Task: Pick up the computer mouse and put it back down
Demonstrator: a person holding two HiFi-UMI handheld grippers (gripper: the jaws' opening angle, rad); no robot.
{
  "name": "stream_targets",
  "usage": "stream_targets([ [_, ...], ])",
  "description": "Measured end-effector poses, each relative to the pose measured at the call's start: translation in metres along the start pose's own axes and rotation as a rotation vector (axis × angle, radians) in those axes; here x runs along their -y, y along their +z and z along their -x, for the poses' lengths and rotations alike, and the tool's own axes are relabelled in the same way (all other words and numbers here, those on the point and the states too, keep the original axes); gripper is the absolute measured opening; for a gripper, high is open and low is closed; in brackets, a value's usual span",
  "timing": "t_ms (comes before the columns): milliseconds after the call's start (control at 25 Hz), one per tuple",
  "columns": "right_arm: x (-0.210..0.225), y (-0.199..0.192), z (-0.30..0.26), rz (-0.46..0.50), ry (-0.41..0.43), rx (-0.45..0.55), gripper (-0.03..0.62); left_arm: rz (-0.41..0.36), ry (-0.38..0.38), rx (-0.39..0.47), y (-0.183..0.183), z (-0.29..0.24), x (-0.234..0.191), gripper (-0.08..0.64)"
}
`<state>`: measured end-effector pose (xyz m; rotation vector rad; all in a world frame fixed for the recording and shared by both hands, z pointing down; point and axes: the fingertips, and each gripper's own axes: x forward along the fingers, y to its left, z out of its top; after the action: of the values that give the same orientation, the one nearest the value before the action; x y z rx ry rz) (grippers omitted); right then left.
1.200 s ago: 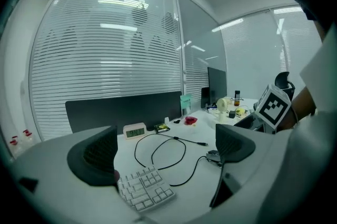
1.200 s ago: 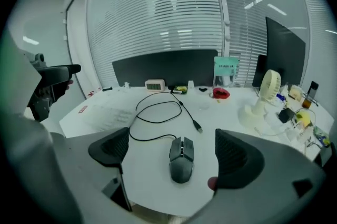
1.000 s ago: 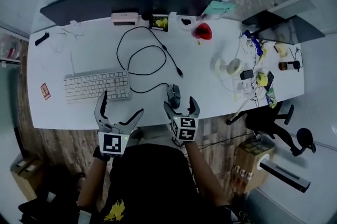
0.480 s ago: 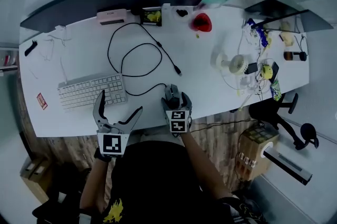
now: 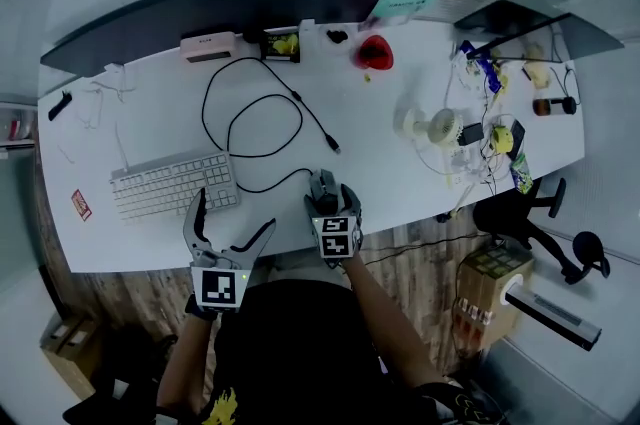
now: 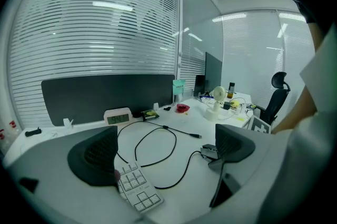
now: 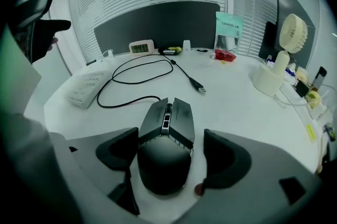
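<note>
Right gripper (image 5: 333, 205) is at the near edge of the white desk (image 5: 380, 143), pointing down, jaws apart and straddling the computer mouse (image 7: 167, 138). The mouse sits flat on the desk between the pads. Left pad looks up against its side; a sliver of desk shows between the right pad and the mouse, so no grip yet. The mouse's black cable (image 5: 250, 113) loops across the desk toward the back.

Left gripper (image 6: 164, 152) has its jaws wide apart with nothing between them, over the desk edge just beside the white keyboard (image 5: 170, 185).

Containers: an open cardboard box (image 5: 490, 278) on the floor to the right of the desk, contents too small to make out. A dark bottle (image 5: 545, 105) lies at the desk's far right end, fill can't be told.

Also on the desk: a digital clock (image 5: 208, 45) at the back and a small desk fan (image 5: 440, 126).
</note>
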<state>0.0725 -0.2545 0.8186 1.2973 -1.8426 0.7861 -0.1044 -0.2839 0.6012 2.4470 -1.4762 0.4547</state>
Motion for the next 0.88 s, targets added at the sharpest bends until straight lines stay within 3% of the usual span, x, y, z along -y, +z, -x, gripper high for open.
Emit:
stream_targets([
  [40, -0.001, 0.003, 0.003, 0.031, 0.016, -0.026, 0.339, -0.009, -0.002, 0.007, 0.001, 0.003, 0.001, 0.584],
  [80, -0.002, 0.006, 0.004, 0.058, 0.033, -0.052, 0.308, -0.014, -0.003, 0.013, 0.001, 0.007, 0.002, 0.584],
  [200, -0.003, 0.005, 0.002, 0.062, 0.049, -0.055, 0.307, -0.029, -0.006, 0.031, 0.004, 0.02, 0.009, 0.584],
  [360, 0.002, 0.007, 0.025, -0.019, 0.014, 0.012, 0.305, -0.053, -0.008, 0.061, 0.015, 0.045, 0.02, 0.584],
  [800, -0.008, 0.074, 0.118, -0.083, -0.005, 0.277, 0.307, -0.095, 0.061, 0.084, 0.032, 0.108, 0.015, 0.584],
  [880, -0.011, 0.089, 0.137, -0.083, 0.008, 0.324, 0.307, -0.091, 0.077, 0.12, 0.039, 0.117, 0.013, 0.583],
])
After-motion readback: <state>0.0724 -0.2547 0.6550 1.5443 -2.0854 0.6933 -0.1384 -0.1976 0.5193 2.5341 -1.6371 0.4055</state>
